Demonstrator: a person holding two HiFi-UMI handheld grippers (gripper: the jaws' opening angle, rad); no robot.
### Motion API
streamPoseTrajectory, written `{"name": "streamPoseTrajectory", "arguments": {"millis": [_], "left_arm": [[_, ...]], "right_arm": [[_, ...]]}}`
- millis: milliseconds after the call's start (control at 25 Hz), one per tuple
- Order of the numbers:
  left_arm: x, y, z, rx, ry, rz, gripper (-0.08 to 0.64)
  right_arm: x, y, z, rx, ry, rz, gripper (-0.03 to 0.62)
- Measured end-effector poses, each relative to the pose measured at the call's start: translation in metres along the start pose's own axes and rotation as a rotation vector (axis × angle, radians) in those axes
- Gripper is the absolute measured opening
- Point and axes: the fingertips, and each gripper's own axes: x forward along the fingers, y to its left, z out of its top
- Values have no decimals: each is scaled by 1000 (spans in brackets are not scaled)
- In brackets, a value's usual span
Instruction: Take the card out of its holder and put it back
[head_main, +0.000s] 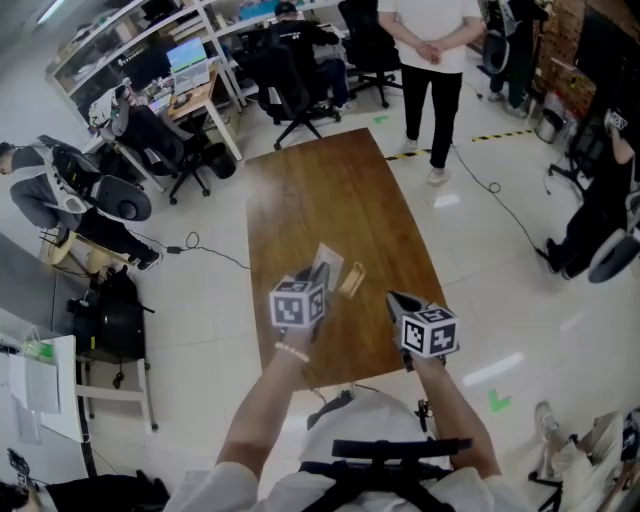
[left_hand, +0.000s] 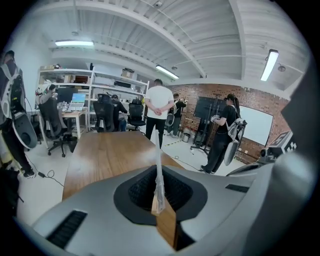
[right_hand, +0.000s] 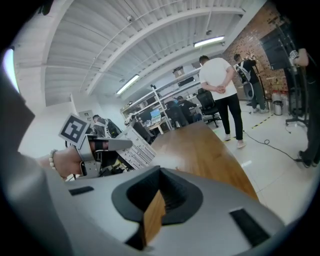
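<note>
Above table (head_main: 330, 190): left gripper (head_main: 318, 280) clenched card holder (head_main: 326, 262); right gripper (head_main: 392, 299) closed, empty. Likely pre-extraction; right needed opening, then pinching card (right_hand: 134, 149).

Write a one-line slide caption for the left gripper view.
Left gripper clamps a thin card edge-on above the wooden table.

Bright, even office light from ceiling tube lamps (left_hand: 74, 43); soft glare on the pale floor (head_main: 500, 368); gripper views bulge, corners black.

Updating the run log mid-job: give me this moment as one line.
left tongs shut on clear holder | right tongs shut on tan card | card out of holder | both over table
</note>
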Motion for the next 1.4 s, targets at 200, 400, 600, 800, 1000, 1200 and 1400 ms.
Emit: {"name": "streamPoseTrajectory", "arguments": {"millis": [200,400,600,800,1000,1200,1400], "left_arm": [[-38,-4,1,-34,-40,27,14],[-72,-8,-12,-74,-68,49,14],[-93,-10,-44,-138,-60,81,14],[-104,-23,-67,-182,-57,100,14],[-109,-30,-75,-193,-72,108,15],[-107,-33,-76,-172,-74,87,14],[-99,-32,-66,-150,-64,68,14]], "right_arm": [[7,20,-3,-44,35,52,8],[8,42,-10,-62,57,97,8],[5,54,-28,-68,89,126,8],[-4,47,-45,-40,109,133,8],[-8,48,-47,-39,111,140,8],[-11,51,-45,-47,103,142,8],[-11,52,-39,-49,89,138,8]]}}
